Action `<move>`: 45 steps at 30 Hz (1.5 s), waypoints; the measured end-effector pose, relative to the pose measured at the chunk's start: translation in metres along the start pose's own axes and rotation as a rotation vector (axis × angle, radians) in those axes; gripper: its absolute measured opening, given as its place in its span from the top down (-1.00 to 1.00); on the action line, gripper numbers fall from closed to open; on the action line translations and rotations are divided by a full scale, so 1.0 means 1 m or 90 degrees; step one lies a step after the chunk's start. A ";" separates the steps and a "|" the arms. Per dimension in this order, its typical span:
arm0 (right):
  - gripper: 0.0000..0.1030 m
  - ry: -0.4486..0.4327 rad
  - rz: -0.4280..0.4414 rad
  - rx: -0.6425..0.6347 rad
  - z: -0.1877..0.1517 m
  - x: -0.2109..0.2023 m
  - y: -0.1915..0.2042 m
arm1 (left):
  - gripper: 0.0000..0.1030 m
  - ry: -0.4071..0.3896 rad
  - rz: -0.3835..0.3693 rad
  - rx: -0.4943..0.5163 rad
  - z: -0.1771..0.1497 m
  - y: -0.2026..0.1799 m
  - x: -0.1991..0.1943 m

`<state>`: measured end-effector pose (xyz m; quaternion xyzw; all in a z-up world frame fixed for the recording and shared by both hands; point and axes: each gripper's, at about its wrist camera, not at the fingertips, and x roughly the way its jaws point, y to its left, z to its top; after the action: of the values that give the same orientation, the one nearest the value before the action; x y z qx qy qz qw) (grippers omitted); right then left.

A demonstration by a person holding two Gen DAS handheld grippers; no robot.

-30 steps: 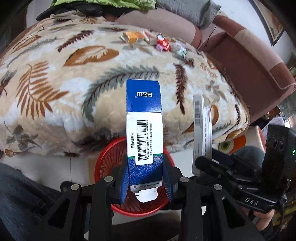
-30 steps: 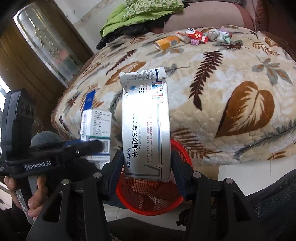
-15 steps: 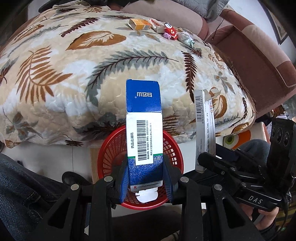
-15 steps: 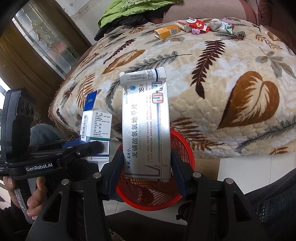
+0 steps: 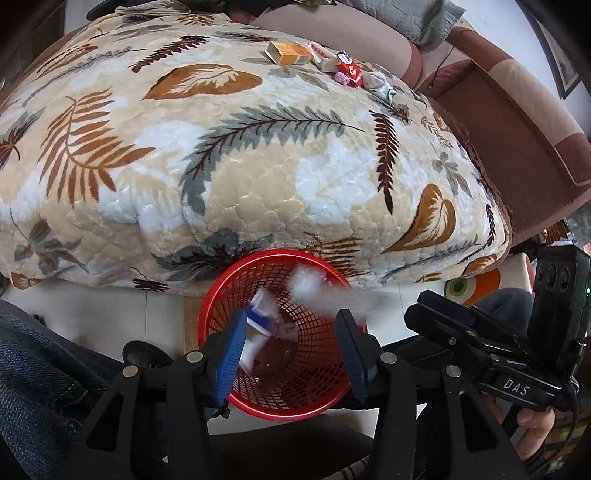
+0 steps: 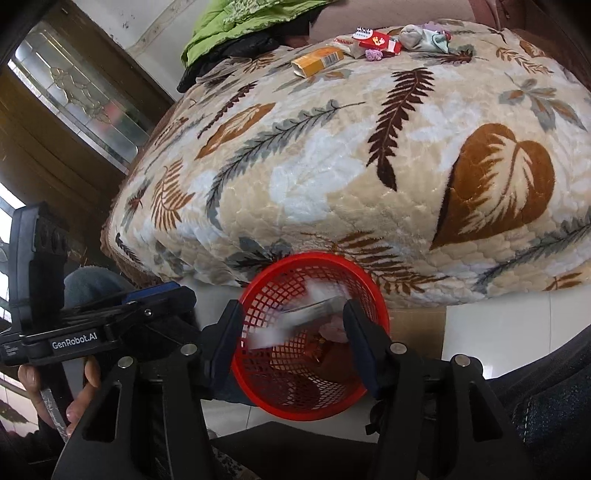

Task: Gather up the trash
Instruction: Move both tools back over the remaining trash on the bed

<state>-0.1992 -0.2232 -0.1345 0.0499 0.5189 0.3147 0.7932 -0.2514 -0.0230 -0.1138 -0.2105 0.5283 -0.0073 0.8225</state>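
A red mesh basket (image 5: 258, 256) (image 6: 317, 255) stands on the floor against the leaf-patterned blanket (image 5: 258, 166). My left gripper (image 5: 293, 317) hangs over it, its jaws opening, and the blue-and-white box (image 5: 258, 343) drops blurred into the basket, free of the pads. In the right wrist view my right gripper (image 6: 291, 310) is above the same basket with its jaws opening too. The silver box (image 6: 306, 317) falls tilted and blurred between them. More trash lies far back on the blanket: an orange box (image 5: 290, 57) and a red pack (image 5: 349, 72).
Crumpled wrappers (image 6: 424, 37) lie beside the red pack. A brown sofa arm (image 5: 517, 129) rises at the right, and green and dark cloth (image 6: 236, 22) is piled behind the blanket. A person's jeans-clad leg (image 5: 44, 369) is at the left, with white floor tiles around the basket.
Both grippers have let go. The blue-and-white box and the silver box, held upright half a second ago, now fall into the red basket.
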 end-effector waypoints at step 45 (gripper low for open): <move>-0.70 -0.257 -0.058 0.061 0.360 -0.013 -0.111 | -0.80 -0.192 0.006 0.168 0.354 -0.045 0.042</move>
<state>0.1547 -0.2298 -0.0051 0.1263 0.3656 0.2370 0.8912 0.0848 0.0463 -0.0091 -0.0969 0.3945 -0.0413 0.9128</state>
